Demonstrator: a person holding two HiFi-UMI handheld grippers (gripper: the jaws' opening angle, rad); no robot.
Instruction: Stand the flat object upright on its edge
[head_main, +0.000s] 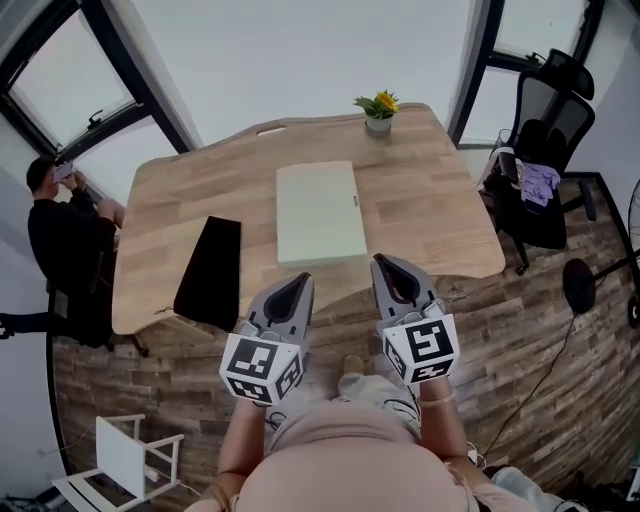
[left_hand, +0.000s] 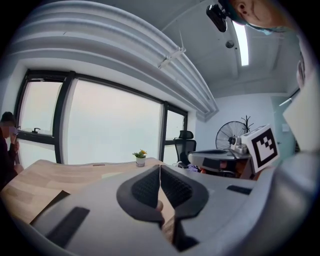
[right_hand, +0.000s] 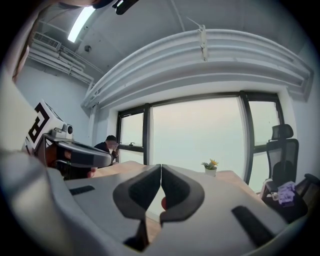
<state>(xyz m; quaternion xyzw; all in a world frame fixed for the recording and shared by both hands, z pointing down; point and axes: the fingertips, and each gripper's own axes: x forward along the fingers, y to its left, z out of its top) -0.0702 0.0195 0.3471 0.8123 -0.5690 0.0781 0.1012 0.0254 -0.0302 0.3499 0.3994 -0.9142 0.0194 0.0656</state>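
Looks like the approach step: nothing gripped, nothing touched yet. Left gripper (head_main: 300, 280) pressed fully together, nothing between the pads. Right gripper (head_main: 386, 262) the same, closed on nothing. Held side by side just short of the near edge of the table (head_main: 440, 210), pointing towards the pale flat slab (head_main: 318, 212). Slab lying flat mid-table, long side running away from the person, well apart from both claws. Probably the task's thing, though can't rule out the black flat panel (head_main: 210, 270) lying near the front-left edge. Next move, by my read: spread at least 1 claw, pinch or get under 1 long edge, tip the slab up, then brace it with the other claw against sliding or toppling. Thin edge on smooth wood, so a skid risk. Hidden or poor: slab thickness not readable from the head view. In both gripper views the jaw bodies block the near tabletop. Small plant pot (head_main: 378, 112) at the far edge, well clear of the work. Seated person (head_main: 60, 230) off to the left and office chair (head_main: 545, 140) to the right, both away from the slab.
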